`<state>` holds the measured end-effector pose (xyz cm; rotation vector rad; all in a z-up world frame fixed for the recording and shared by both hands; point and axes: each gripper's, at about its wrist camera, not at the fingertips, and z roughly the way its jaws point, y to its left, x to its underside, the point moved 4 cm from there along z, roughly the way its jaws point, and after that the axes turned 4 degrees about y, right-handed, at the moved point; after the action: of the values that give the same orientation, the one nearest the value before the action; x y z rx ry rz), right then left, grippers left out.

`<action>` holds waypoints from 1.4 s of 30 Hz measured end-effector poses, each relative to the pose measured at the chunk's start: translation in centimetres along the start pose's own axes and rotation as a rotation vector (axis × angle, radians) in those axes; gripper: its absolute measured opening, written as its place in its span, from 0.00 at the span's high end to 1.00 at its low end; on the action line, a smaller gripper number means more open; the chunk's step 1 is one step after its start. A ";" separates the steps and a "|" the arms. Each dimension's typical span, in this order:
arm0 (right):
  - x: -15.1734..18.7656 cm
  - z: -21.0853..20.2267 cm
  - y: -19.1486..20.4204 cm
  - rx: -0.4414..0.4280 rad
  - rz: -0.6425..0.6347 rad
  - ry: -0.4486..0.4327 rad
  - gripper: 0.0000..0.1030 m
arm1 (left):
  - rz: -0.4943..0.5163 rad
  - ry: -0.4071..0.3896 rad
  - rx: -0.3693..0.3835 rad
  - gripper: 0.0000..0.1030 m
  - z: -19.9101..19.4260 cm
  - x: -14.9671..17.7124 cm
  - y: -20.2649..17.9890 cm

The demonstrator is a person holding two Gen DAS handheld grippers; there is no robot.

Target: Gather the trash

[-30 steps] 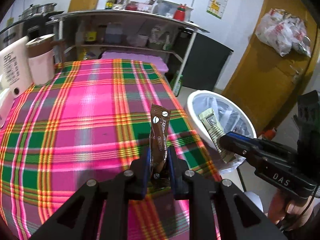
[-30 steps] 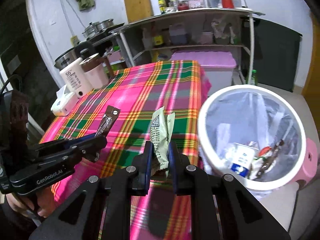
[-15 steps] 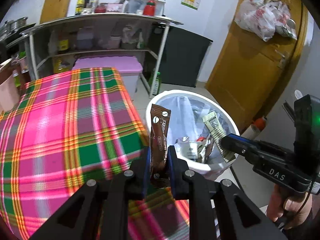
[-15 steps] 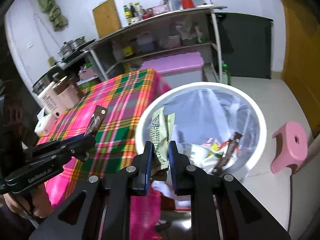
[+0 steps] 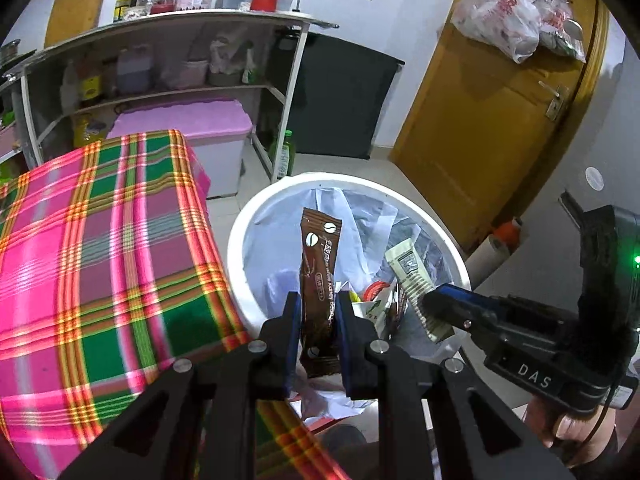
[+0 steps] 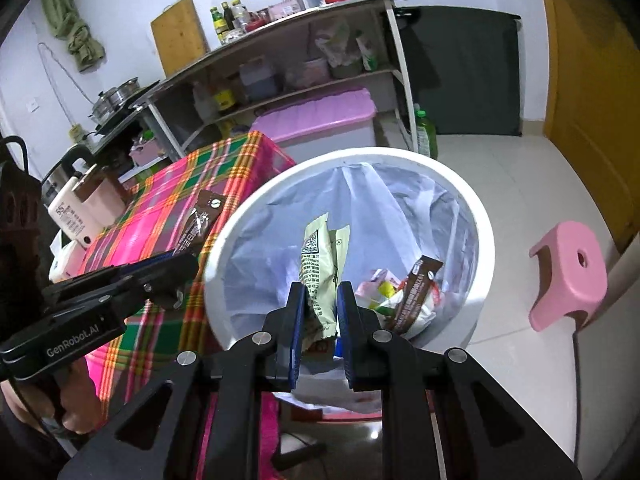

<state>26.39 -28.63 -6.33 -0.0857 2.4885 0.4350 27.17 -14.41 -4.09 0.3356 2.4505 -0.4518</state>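
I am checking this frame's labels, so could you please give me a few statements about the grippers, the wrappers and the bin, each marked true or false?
1. The left gripper is shut on a brown coffee sachet. True.
2. The right gripper is empty. False: it is shut on a pale green wrapper.
3. The white trash bin already has trash in it. True.
4. The bin has no liner. False: a translucent bag lines it.
5. A pink stool stands on the floor beside the bin. True.
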 end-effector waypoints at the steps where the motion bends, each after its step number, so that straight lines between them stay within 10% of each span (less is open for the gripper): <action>1: 0.0 0.3 -0.2 0.000 0.004 0.006 0.83 | -0.002 0.006 0.003 0.82 0.3 -0.1 -0.1; 9: -0.3 0.7 -0.9 0.001 0.011 0.011 0.74 | -0.015 0.007 0.041 0.62 1.0 -0.6 -0.2; 42: 6.3 -9.0 7.4 0.008 -0.144 -0.116 0.64 | -0.014 -0.142 -0.072 0.62 -10.1 6.5 -0.1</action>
<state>15.11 -24.40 -0.95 -0.2284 2.3511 0.3588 16.75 -9.67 -0.46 0.2472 2.3258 -0.3789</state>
